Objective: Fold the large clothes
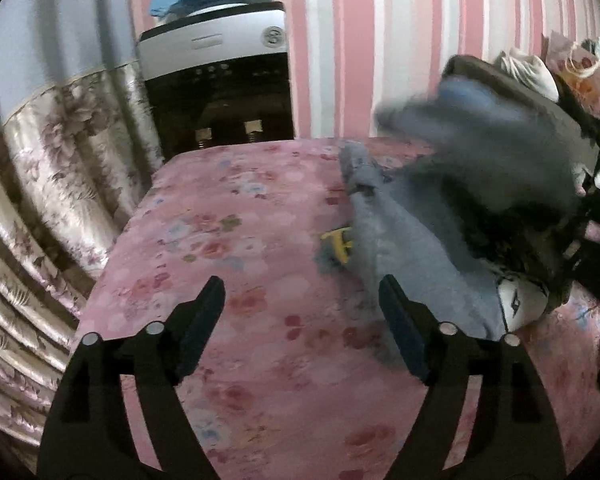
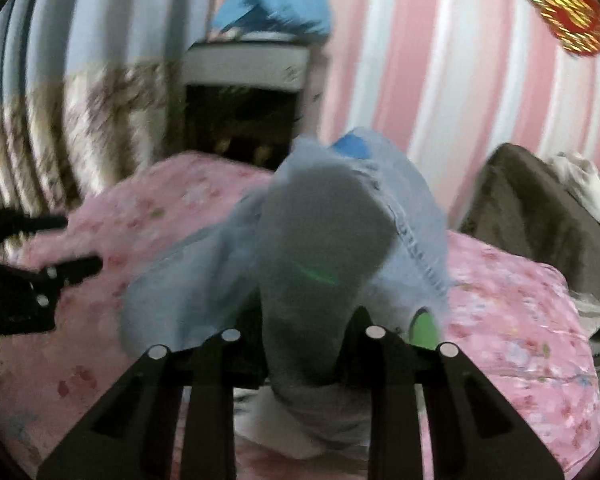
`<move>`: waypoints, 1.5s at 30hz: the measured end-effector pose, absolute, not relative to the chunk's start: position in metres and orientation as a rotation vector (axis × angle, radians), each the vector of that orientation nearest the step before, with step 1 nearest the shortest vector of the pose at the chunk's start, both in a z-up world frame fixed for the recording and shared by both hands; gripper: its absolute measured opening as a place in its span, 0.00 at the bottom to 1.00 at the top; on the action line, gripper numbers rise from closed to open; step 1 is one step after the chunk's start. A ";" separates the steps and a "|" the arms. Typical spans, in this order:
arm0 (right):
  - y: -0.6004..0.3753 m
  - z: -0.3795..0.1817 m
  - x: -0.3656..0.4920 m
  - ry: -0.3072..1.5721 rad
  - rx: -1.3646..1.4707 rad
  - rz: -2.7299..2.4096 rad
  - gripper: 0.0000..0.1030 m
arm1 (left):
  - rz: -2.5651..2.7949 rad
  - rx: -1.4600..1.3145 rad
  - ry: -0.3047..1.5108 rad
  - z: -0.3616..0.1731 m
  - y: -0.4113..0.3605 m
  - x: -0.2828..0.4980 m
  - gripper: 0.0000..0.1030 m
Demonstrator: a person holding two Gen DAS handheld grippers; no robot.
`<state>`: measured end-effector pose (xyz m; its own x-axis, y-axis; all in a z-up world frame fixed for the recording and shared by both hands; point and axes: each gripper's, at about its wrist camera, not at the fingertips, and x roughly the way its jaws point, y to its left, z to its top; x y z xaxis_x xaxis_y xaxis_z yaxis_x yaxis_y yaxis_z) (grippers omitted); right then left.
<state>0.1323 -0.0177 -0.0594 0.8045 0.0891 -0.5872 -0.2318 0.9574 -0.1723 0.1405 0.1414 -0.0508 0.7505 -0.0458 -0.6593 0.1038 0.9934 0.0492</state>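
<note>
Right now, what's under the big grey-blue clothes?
The grey-blue garment lies on the pink flowered bedspread. Something yellow pokes out at its edge. The right gripper grips a bunch of it. Anything else under it is hidden.

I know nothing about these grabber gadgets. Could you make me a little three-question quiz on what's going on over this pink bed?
1. True or false: the left gripper holds a fold of the grey-blue garment.
2. What does the right gripper have between its fingers?
A. the flowered curtain
B. the grey-blue garment
C. a pillow
3. Fill in: the garment lies on a bedspread that is pink with a ____ print.

Key:
1. False: its jaws stand wide apart over bare bedspread, with the garment off to its right.
2. B: cloth bunches up between the fingers.
3. Floral.
</note>
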 end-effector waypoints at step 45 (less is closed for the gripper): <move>-0.143 -0.042 0.088 0.565 -0.017 0.045 0.67 | -0.175 0.070 0.706 -0.031 0.077 0.136 0.90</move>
<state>0.0884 -0.1433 -0.0421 0.8438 0.0384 -0.5353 -0.0477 0.9989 -0.0036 0.1365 0.0774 -0.0309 0.7469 -0.1363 -0.6508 0.1837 0.9830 0.0049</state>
